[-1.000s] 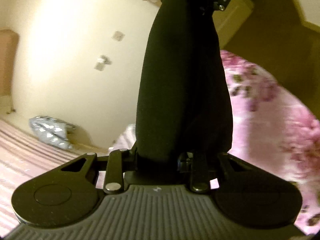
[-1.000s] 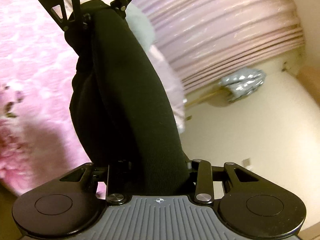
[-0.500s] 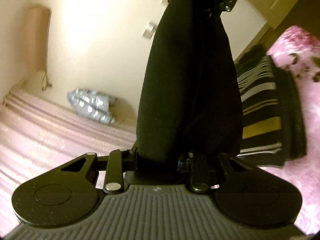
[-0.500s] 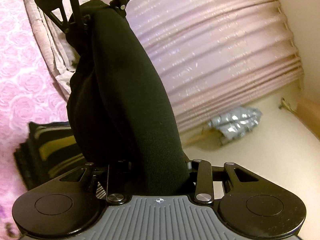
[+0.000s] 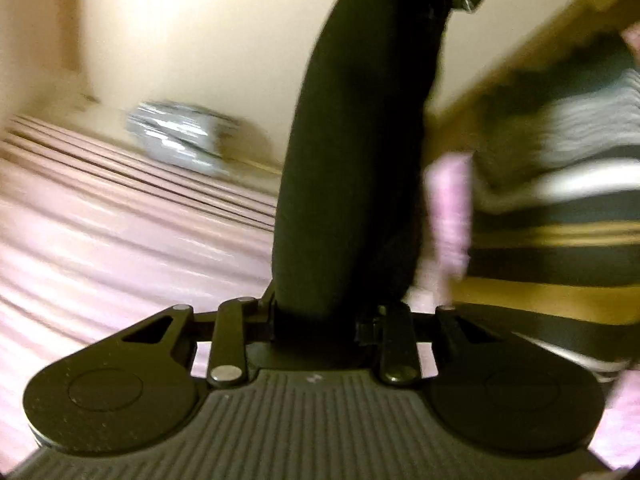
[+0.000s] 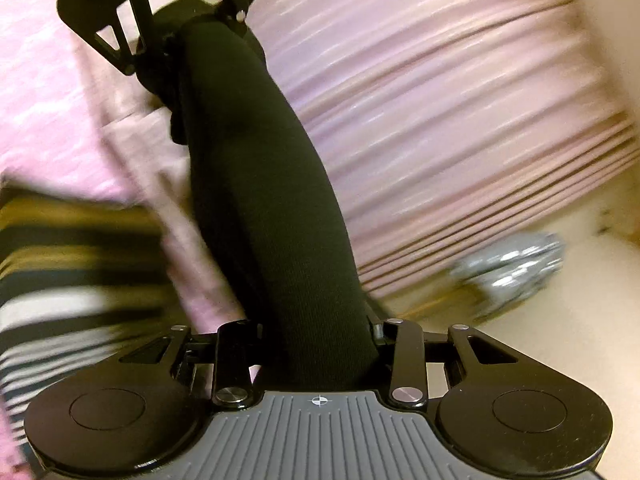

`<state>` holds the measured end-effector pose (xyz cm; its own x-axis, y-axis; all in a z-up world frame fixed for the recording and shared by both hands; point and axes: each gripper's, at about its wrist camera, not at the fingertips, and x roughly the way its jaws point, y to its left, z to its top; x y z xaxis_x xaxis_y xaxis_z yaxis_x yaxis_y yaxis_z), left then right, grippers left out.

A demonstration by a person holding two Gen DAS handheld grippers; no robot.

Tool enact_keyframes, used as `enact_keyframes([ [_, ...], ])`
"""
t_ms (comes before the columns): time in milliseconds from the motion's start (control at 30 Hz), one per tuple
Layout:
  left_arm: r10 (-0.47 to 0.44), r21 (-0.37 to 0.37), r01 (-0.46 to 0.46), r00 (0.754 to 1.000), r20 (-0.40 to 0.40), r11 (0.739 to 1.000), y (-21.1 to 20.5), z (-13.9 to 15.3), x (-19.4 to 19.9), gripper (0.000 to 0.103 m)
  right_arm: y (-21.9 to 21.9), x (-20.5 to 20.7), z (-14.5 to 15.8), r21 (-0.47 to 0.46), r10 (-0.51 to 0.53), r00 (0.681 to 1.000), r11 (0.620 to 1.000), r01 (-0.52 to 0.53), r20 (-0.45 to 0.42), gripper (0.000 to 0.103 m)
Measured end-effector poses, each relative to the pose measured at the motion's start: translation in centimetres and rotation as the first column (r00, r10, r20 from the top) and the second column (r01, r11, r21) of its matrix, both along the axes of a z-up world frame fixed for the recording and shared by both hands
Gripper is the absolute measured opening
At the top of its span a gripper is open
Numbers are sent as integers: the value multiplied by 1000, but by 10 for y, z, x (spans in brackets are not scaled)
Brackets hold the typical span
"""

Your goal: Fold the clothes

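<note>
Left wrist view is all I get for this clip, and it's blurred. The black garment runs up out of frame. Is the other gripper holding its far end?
Observer: Yes. In the right wrist view the black garment feeds into the right gripper, whose jaws are shut on it.
Reviewer: Can you see my gripper from there?
Observer: The left gripper shows whole near the top, clamped on the opposite end, so the garment hangs stretched between the two.
Reviewer: My view shows the fabric as flat black. Any texture?
Observer: It is a fine ribbed knit, with the ribs running along its length.
</note>
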<state>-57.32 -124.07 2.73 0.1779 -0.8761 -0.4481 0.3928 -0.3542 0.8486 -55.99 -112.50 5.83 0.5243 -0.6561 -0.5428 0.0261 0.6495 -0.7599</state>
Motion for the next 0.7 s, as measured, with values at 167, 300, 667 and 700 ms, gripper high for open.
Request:
enact_keyframes([
  [167,-58,132,58,998,-5,990,33,-78,-14,29,-15,-16,-38,43,19,999,999,-17,-38,37],
  [300,-41,109,44,999,-30,993,45,-84,-11,30,-4,-20,-48,16,23,998,1000,-22,-53,38],
  [667,-39,129,42,999,-30,991,41,-88,-24,30,-4,-31,-85,-43,13,993,999,-18,-116,66],
  [700,-38,129,41,999,-30,991,40,-88,-23,30,-4,-34,-85,-40,11,994,999,-16,-111,74],
])
